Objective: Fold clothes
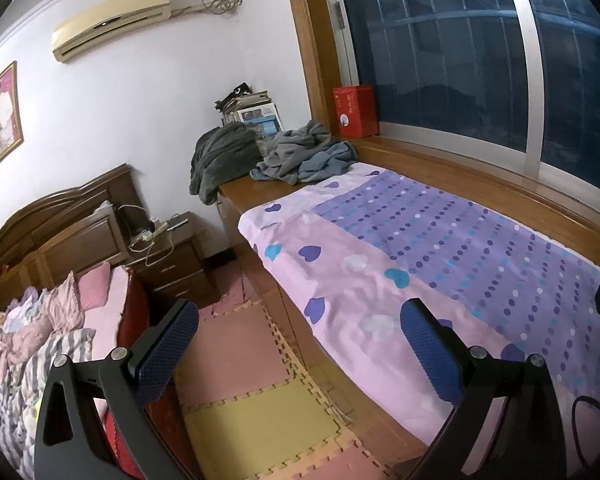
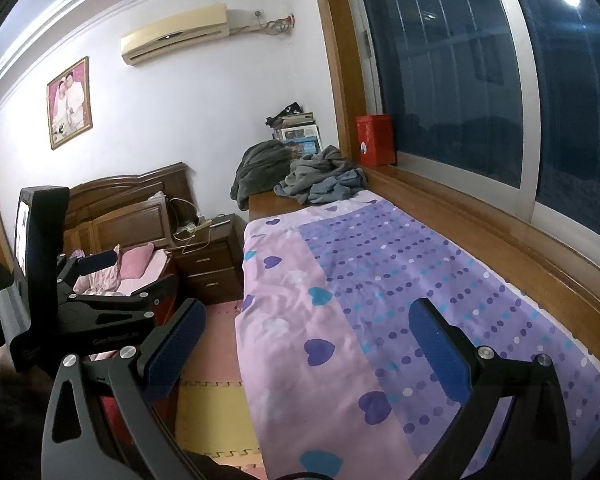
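A heap of grey and blue clothes (image 1: 306,156) lies crumpled at the far end of the wooden ledge (image 1: 256,192), just past the pink and purple sheet (image 1: 420,256). A dark green garment (image 1: 224,160) hangs over the ledge's far corner beside it. My left gripper (image 1: 300,354) is open and empty, hovering over the sheet's near edge and the floor. From the right wrist view the same heap (image 2: 324,180) is far ahead, and my right gripper (image 2: 308,354) is open and empty above the sheet (image 2: 380,280). The left gripper (image 2: 134,270) shows at the left, open.
A red box (image 1: 356,110) stands on the window sill. Books and boxes (image 1: 252,110) are stacked behind the clothes. A bedside cabinet (image 1: 172,252) with cables and a bed with pillows (image 1: 60,320) are left. Foam mats (image 1: 256,412) cover the floor between.
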Tool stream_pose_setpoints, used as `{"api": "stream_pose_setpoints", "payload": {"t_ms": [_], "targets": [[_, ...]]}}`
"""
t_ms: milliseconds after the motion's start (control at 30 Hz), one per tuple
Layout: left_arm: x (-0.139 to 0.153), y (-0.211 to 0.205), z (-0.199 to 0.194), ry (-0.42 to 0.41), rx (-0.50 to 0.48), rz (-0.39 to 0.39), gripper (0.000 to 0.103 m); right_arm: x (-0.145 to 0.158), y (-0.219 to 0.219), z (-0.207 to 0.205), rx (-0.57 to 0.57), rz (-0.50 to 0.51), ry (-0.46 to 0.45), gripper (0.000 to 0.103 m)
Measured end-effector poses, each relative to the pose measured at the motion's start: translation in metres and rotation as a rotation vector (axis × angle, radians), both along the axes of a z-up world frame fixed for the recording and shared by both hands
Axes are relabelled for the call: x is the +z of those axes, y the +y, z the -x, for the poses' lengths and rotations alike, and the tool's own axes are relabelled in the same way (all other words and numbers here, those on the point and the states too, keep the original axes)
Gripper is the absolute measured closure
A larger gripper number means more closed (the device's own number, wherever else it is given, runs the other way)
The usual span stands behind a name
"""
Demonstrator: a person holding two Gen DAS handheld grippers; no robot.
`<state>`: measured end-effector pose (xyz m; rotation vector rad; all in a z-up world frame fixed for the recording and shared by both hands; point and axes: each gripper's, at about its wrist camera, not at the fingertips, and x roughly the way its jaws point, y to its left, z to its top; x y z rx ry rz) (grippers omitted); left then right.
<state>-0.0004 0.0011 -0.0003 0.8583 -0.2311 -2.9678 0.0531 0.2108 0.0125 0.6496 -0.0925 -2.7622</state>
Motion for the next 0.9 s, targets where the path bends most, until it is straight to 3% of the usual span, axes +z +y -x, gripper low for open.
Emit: {"api": "stream_pose_setpoints", "payload": {"t_ms": [900], "targets": [[-0.003, 0.008, 0.002, -0.003, -0.02, 0.021, 0.0, 0.0, 0.002, 0.0, -0.012, -0.002, -0.004, 0.0]]}}
